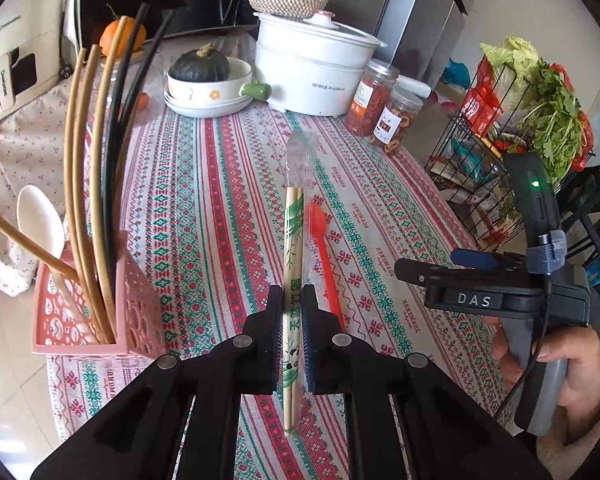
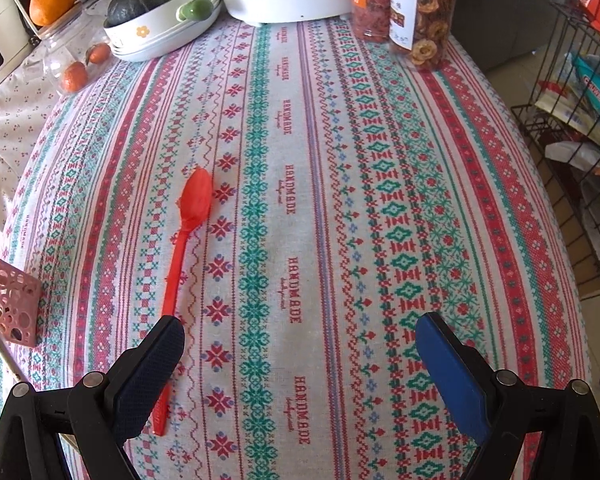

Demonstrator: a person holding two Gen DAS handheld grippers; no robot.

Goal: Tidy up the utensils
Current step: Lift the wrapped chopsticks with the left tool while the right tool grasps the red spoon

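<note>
Both wrist views angled down, close, sharing red spoon (image 1: 325, 256) (image 2: 188, 236)

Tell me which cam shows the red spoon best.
Right wrist: the red spoon lies bowl to handle on the tablecloth, only partly covered by a finger. Left wrist shows it half hidden behind the wrapped chopsticks.

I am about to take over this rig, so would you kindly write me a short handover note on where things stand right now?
Left tongs: shut on the wrapped pair of bamboo chopsticks, lifted off the striped tablecloth.
Right tongs: open, empty, over the cloth beside the red plastic spoon.
Done: the pink perforated utensil holder already holds wooden and black chopsticks and a white spoon.
Left: put the wrapped chopsticks in the holder, then likely the red spoon.
</note>
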